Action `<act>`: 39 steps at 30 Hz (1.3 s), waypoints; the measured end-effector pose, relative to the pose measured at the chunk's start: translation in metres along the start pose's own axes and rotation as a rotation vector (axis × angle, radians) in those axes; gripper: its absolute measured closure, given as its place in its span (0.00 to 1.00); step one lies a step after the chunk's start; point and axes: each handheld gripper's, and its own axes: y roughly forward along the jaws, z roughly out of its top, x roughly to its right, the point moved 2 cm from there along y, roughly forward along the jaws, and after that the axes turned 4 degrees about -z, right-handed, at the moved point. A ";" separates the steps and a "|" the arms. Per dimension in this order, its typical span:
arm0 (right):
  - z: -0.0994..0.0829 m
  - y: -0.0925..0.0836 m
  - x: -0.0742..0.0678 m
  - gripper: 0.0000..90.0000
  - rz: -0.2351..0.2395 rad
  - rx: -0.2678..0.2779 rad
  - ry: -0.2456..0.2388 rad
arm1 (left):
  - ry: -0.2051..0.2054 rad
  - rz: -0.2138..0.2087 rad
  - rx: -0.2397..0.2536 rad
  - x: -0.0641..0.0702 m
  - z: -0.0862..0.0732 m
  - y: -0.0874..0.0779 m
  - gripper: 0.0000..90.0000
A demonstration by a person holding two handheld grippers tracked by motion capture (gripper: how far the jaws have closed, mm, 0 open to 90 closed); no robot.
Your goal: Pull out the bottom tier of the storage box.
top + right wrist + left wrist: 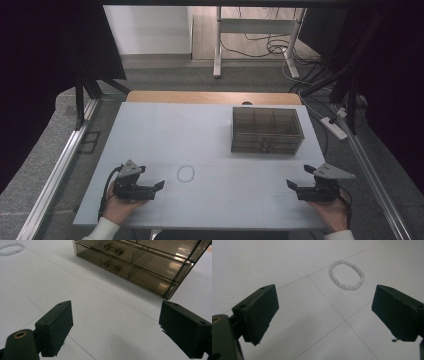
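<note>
Bracelet [186, 173] of pale beads lies flat on the white desk [165, 130], well to the left of the smoked clear drawer box [267, 130] and nearer the person than it. Taking that drawer box as the landmark and going left to right: farthest left of it, at the desk's near edge, the left gripper [159, 186] rests in a hand, its jaws spread wide with nothing between them. In the left gripper view the bracelet [347, 275] sits just ahead of those jaws, apart from them. The drawer box itself stands toward the far right of the desk; from the right gripper view its front [140, 262] shows two small clear handles, one above the other, and both drawers look shut. To the right of the box and nearer the person, the right gripper [291, 186] is held low over the desk, its jaws likewise wide apart and holding nothing.

Likely risks, as I judge them: the beads are small, round and probably on a stretchy cord, so a pinch on one bead could let the ring roll or spring out sideways. The flat black pads may scrape the desk before catching the thin ring. The drawer handles are tiny and slick, and a pull might drag the light box instead of opening it.

No brand, label or writing can be read anywhere.
</note>
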 end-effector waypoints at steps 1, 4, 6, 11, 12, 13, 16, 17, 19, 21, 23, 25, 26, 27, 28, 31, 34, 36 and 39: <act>0.000 0.001 0.000 0.13 -0.001 0.000 -0.002 | 0.004 0.000 0.000 0.000 0.000 0.000 0.08; 0.000 0.002 -0.001 0.14 -0.009 -0.001 -0.009 | 0.013 -0.007 0.003 0.001 0.001 0.001 0.08; 0.000 0.003 -0.001 0.14 -0.014 -0.006 -0.011 | 0.008 -0.008 0.001 0.000 0.001 0.002 0.08; -0.002 0.005 0.000 0.15 -0.007 -0.011 -0.007 | -0.002 -0.010 -0.008 -0.001 0.001 0.004 0.08; -0.002 0.005 0.000 0.15 -0.007 -0.011 -0.007 | 0.000 -0.008 -0.009 0.000 0.001 0.004 0.08; -0.002 0.005 0.000 0.15 -0.007 -0.011 -0.006 | 0.000 -0.009 -0.011 0.000 0.001 0.004 0.08; 0.001 0.005 -0.003 0.15 -0.008 -0.004 -0.020 | 0.000 -0.008 -0.018 0.000 0.000 0.006 0.08; 0.001 0.005 -0.003 0.15 -0.008 -0.004 -0.020 | -0.001 -0.010 -0.018 0.000 0.000 0.006 0.08; 0.002 0.005 -0.006 0.15 -0.011 -0.008 -0.036 | 0.005 -0.017 -0.013 0.000 0.001 0.005 0.08; 0.003 0.005 -0.009 0.15 -0.028 -0.005 -0.057 | 0.008 -0.017 -0.012 0.001 0.001 0.005 0.08; 0.005 0.004 -0.012 0.15 -0.042 0.004 -0.071 | 0.006 -0.018 -0.014 0.001 0.001 0.006 0.08; 0.005 0.004 -0.013 0.15 -0.049 0.007 -0.076 | 0.006 -0.019 -0.014 0.000 0.001 0.006 0.08; 0.006 0.004 -0.014 0.15 -0.062 0.007 -0.092 | 0.007 -0.018 -0.014 0.001 0.001 0.007 0.08; 0.006 0.004 -0.016 0.15 -0.065 0.012 -0.098 | 0.007 -0.018 -0.015 0.000 0.001 0.007 0.08; 0.006 0.005 -0.018 0.15 -0.069 0.006 -0.112 | 0.009 -0.017 -0.016 0.000 0.001 0.007 0.08; 0.006 0.008 -0.021 0.15 -0.073 -0.001 -0.127 | 0.011 -0.017 -0.017 0.000 0.001 0.008 0.08; 0.006 0.010 -0.024 0.16 -0.068 -0.010 -0.139 | 0.011 -0.015 -0.018 0.000 0.002 0.009 0.08; 0.006 0.012 -0.026 0.16 -0.066 -0.012 -0.147 | 0.010 -0.015 -0.018 0.001 0.002 0.009 0.08; 0.006 0.013 -0.027 0.17 -0.059 -0.018 -0.159 | 0.013 -0.014 -0.018 0.001 0.002 0.009 0.08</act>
